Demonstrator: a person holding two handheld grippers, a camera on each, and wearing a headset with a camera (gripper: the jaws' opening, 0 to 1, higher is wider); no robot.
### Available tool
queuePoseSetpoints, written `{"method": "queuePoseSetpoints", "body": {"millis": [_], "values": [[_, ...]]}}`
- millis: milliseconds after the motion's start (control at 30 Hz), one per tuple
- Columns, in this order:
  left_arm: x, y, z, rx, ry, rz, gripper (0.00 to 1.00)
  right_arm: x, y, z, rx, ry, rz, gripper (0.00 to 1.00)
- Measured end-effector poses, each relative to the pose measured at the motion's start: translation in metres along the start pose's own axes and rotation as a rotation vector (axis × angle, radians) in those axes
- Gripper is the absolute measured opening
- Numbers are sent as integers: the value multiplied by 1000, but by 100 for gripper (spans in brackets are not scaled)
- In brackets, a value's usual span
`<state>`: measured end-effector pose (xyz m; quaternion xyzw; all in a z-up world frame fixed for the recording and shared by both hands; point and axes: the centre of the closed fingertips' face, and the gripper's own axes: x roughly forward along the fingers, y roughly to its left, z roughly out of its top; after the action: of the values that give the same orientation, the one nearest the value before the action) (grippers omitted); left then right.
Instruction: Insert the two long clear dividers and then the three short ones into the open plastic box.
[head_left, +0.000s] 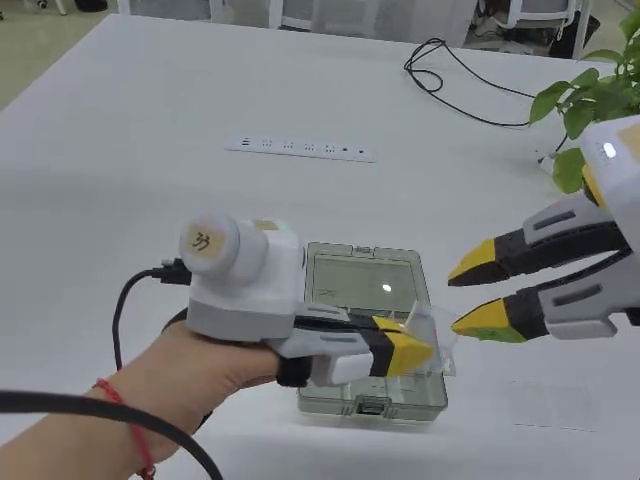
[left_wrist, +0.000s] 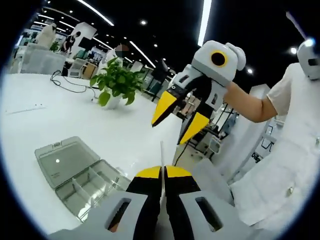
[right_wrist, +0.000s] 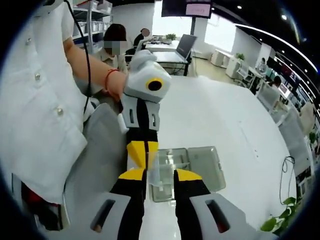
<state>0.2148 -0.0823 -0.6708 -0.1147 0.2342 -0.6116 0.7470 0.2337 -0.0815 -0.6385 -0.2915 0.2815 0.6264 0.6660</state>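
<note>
The left gripper (head_left: 418, 350) has its jaws closed on a clear divider (head_left: 428, 328), just over the open box (head_left: 370, 405) on the bench (head_left: 150, 150). At 3 o'clock the right gripper (head_left: 458, 297) has its jaws apart. The divider should go down upright, I think. The box slots are hard to make out.

There were two grippers, the left gripper (head_left: 405, 352) and the right gripper (head_left: 458, 298). There was one plastic box (head_left: 420, 398) and one clear divider (head_left: 424, 326) outside it (those inside were too faint to count). One power strip (head_left: 300, 147), one black cable (head_left: 452, 62) and one potted plant (head_left: 585, 100) stood on one table (head_left: 150, 120).
</note>
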Motion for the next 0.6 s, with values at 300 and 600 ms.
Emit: {"method": "queuePoseSetpoints", "body": {"millis": [300, 600], "values": [[-1, -15, 0, 88, 8, -68, 0, 4, 26, 2, 29, -1, 170, 17], [-2, -23, 0, 125, 2, -99, 0, 9, 39, 4, 32, -5, 229, 13]]}}
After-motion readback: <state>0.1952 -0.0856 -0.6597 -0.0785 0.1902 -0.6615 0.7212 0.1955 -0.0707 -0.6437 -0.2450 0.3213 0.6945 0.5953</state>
